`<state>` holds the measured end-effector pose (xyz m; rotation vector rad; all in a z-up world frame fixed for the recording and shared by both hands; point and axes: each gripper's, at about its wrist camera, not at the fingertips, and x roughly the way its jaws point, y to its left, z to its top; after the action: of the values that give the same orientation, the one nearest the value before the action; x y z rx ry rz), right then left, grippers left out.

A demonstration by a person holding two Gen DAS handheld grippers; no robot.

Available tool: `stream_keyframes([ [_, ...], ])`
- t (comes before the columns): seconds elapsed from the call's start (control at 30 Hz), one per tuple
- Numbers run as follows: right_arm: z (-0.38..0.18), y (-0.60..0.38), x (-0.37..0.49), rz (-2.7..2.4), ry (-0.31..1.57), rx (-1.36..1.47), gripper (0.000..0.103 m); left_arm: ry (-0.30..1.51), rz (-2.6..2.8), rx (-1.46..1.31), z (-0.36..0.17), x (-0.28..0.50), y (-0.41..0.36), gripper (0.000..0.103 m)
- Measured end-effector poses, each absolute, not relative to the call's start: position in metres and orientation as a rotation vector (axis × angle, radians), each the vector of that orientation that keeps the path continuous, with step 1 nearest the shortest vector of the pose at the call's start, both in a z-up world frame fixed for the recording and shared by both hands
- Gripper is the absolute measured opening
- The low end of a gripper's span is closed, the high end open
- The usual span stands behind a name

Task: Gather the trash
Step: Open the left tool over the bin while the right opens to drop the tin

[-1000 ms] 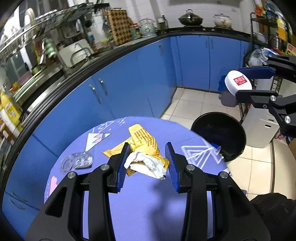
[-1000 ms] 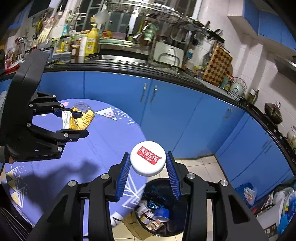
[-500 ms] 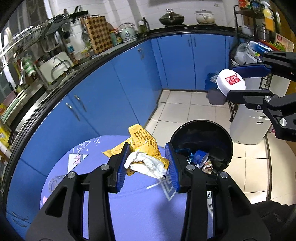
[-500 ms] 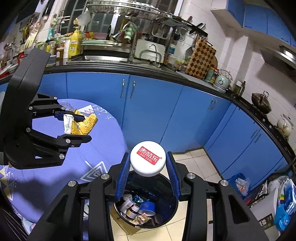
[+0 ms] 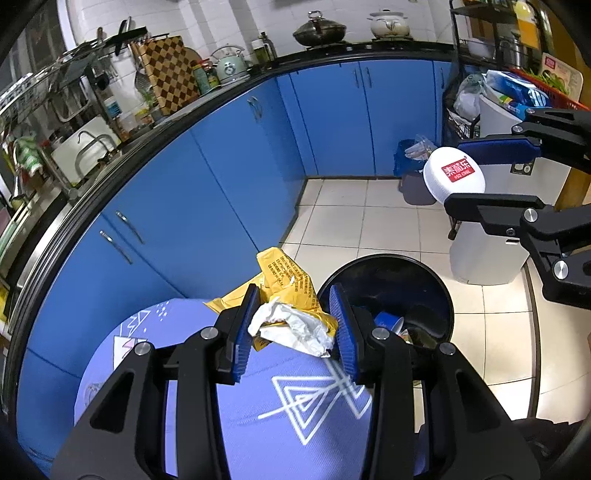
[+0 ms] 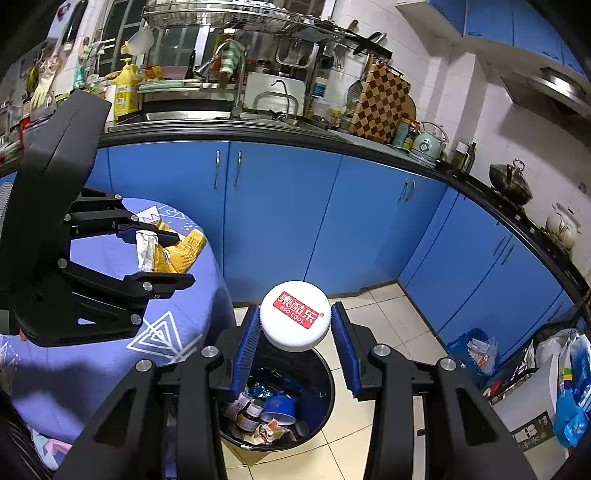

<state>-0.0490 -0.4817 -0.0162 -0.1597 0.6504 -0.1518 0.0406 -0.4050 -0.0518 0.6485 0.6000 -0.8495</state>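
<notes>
A round counter [image 5: 258, 417] under a purple cloth with white triangle patterns stands in a kitchen with blue cabinets [image 6: 280, 206], white wall tiles and a pale tiled floor [image 5: 354, 221]. Beside its edge on the floor sits 1 black trash bin [image 5: 436, 295], open-topped.

There are 2 sets of tongs. The left tongs [image 5: 295, 325] pinch 1 bundle of crumpled yellow wrapper and white paper [image 5: 291, 317] above the counter's edge, just beside the bin's rim. The right tongs [image 6: 295, 343] pinch 1 white round container with a red label [image 6: 294, 314], held in the air above the bin's opening.

The right wrist view looks straight down into the bin and shows the trash already inside: a small brown bottle [image 6: 248, 419], a blue cup [image 6: 279, 406] and crumpled wrappers. It also shows the sink, the dish rack [image 6: 240, 22] and a yellow bottle along the kitchen worktop. The left wrist view catches only a sliver of the bin's contents, but shows a metal rack [image 5: 517, 44] with pots and a white cabinet [image 5: 491, 251] beyond the bin, plus 2 lidded pots on the far worktop.
</notes>
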Motion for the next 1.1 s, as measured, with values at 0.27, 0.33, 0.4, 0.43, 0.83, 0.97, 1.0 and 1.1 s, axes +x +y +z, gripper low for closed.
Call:
stream_keyframes([
  [0.27, -0.018, -0.501, -0.044, -0.158, 0.644, -0.136, 0.039, 0.608, -0.856, 0.665, -0.056, 0.046, -0.430, 0.041],
  [0.33, -0.018, -0.504, -0.042, -0.156, 0.637, -0.133, 0.039, 0.608, -0.856, 0.667, -0.056, 0.047, -0.434, 0.041],
  [0.4, -0.017, -0.507, -0.039, -0.153, 0.634, -0.126, 0.039, 0.611, -0.857, 0.666, -0.057, 0.048, -0.438, 0.041],
  [0.43, -0.017, -0.509, -0.038, -0.152, 0.633, -0.124, 0.039, 0.613, -0.856, 0.666, -0.058, 0.049, -0.440, 0.041],
  [0.83, -0.022, -0.534, -0.041, -0.211, 0.595, -0.073, 0.080, 0.632, -0.871, 0.679, -0.066, 0.055, -0.452, 0.041],
  [0.97, -0.028, -0.545, -0.045, -0.245, 0.608, -0.059, 0.080, 0.634, -0.886, 0.680, -0.067, 0.053, -0.457, 0.041],
  [1.0, -0.030, -0.548, -0.046, -0.256, 0.612, -0.058, 0.080, 0.630, -0.891, 0.681, -0.067, 0.051, -0.460, 0.041],
  [1.1, -0.033, -0.554, -0.049, -0.277, 0.621, -0.047, 0.080, 0.625, -0.905, 0.686, -0.066, 0.050, -0.467, 0.041],
])
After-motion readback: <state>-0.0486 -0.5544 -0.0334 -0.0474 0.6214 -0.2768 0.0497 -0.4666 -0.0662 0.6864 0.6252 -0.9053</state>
